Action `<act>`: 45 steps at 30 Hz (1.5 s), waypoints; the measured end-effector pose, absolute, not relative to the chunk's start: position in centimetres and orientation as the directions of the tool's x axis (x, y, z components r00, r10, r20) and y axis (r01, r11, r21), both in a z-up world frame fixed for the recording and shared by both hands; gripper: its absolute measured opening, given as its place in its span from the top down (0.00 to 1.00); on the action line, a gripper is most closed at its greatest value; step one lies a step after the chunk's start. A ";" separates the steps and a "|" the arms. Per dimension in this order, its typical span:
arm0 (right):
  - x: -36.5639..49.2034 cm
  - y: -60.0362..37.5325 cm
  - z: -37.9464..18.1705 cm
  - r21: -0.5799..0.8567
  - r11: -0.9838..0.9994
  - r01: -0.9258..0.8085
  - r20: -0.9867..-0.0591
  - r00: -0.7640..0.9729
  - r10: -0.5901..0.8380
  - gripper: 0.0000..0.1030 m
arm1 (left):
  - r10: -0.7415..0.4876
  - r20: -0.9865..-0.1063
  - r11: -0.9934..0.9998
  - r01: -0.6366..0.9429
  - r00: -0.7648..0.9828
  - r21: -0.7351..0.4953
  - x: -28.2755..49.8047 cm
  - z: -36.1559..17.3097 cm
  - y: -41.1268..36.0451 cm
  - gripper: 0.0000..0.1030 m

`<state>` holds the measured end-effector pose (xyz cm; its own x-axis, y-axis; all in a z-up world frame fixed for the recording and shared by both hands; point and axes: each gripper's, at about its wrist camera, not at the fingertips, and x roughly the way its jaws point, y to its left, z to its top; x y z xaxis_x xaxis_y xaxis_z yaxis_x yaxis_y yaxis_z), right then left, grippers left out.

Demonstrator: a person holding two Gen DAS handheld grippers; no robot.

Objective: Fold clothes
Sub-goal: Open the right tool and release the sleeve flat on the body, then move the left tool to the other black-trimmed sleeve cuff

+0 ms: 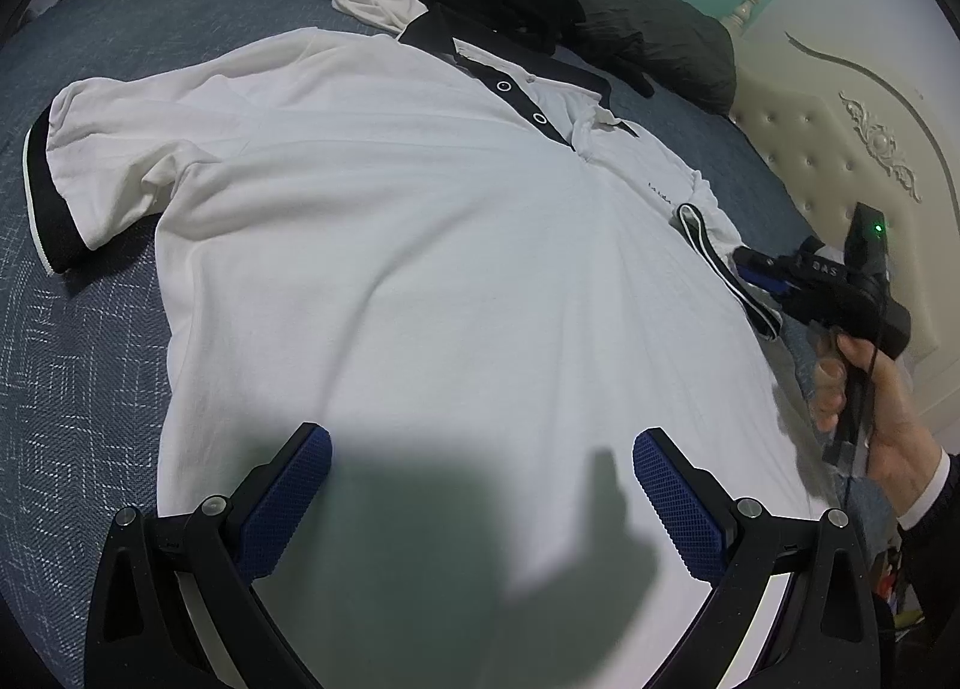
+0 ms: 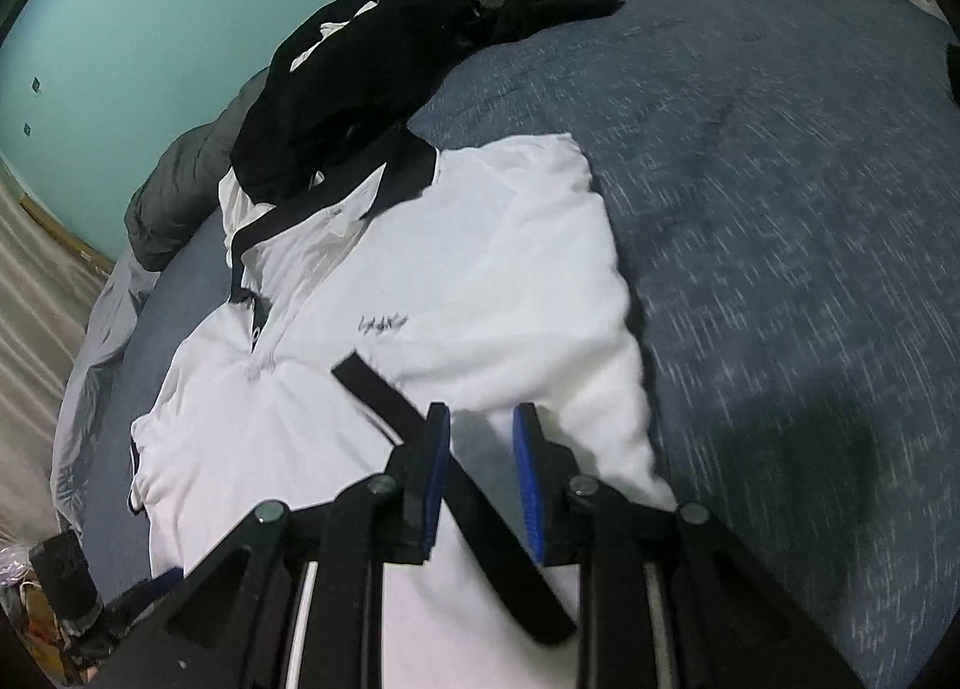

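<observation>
Polo shirt (image 1: 420, 245) is spread face-up on the bed (image 1: 90, 365) — soft, light, floppy stuff, best pinched at a hem or sleeve cuff. Left tool (image 1: 482, 470) is held wide open above the hem; right tool (image 2: 480, 443) is narrowed around the folded-in black-cuffed sleeve (image 2: 384, 395) — an actual pinch can't be confirmed.

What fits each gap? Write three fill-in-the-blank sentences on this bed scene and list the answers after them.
1. The white short-sleeved polo shirt has a collar coloured ___.
2. The shirt lies spread on a woven bedspread coloured ___.
3. The left tongs hover over the shirt, neither shut nor gripping, but ___.

Answers: black; blue; open
</observation>
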<state>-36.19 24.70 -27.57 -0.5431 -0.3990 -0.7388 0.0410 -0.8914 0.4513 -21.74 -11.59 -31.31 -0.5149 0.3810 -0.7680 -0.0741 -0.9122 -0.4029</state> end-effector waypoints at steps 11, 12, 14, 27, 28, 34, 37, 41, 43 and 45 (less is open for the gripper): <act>-38.2 22.4 -27.1 0.383 -0.924 0.009 -0.771 -0.547 -0.325 0.78 | 0.382 -0.767 -0.912 -0.077 -0.515 -0.403 -21.9 -31.4 -11.5 0.00; -38.5 22.0 -27.6 0.367 -0.930 0.009 -0.788 -0.528 -0.316 0.78 | 0.382 -0.767 -0.912 -0.076 -0.515 -0.403 -21.9 -31.4 -11.5 0.00; -39.1 21.2 -28.6 0.335 -0.942 0.011 -0.818 -0.492 -0.297 0.78 | 0.383 -0.767 -0.912 -0.076 -0.515 -0.404 -21.8 -31.3 -11.5 0.00; -39.4 21.0 -26.8 0.353 -0.935 0.028 -0.774 -0.552 -0.309 0.78 | 0.384 -0.768 -0.910 -0.072 -0.513 -0.407 -21.8 -31.2 -11.5 0.00; -38.9 21.4 -26.2 0.376 -0.926 0.026 -0.749 -0.580 -0.320 0.78 | 0.386 -0.767 -0.909 -0.071 -0.513 -0.410 -21.8 -31.2 -11.6 0.00; -34.8 23.0 -24.9 0.382 -0.923 0.036 -0.722 -0.612 -0.323 0.78 | 0.388 -0.761 -0.906 -0.063 -0.520 -0.419 -21.8 -30.9 -11.8 0.00; -32.0 24.1 -25.0 0.444 -0.896 0.011 -0.693 -0.630 -0.351 0.78 | 0.386 -0.756 -0.906 -0.061 -0.528 -0.420 -21.6 -30.6 -11.9 0.00; -29.2 23.9 -25.0 0.473 -0.880 0.025 -0.673 -0.635 -0.380 0.78 | 0.380 -0.753 -0.910 -0.070 -0.538 -0.409 -21.3 -30.2 -11.9 0.00; -28.0 23.3 -24.9 0.474 -0.879 0.046 -0.669 -0.630 -0.394 0.78 | 0.375 -0.754 -0.913 -0.072 -0.539 -0.402 -21.3 -30.1 -11.8 0.00; -27.0 22.5 -24.9 0.475 -0.877 0.068 -0.665 -0.625 -0.409 0.78 | 0.372 -0.753 -0.914 -0.072 -0.543 -0.400 -21.2 -30.0 -11.8 0.00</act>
<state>-27.01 22.54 -24.90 -0.6248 -0.4086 -0.6653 0.0678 -0.8773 0.4751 -21.22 -11.81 -29.97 -0.5430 0.3723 -0.7527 -0.0715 -0.9136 -0.4003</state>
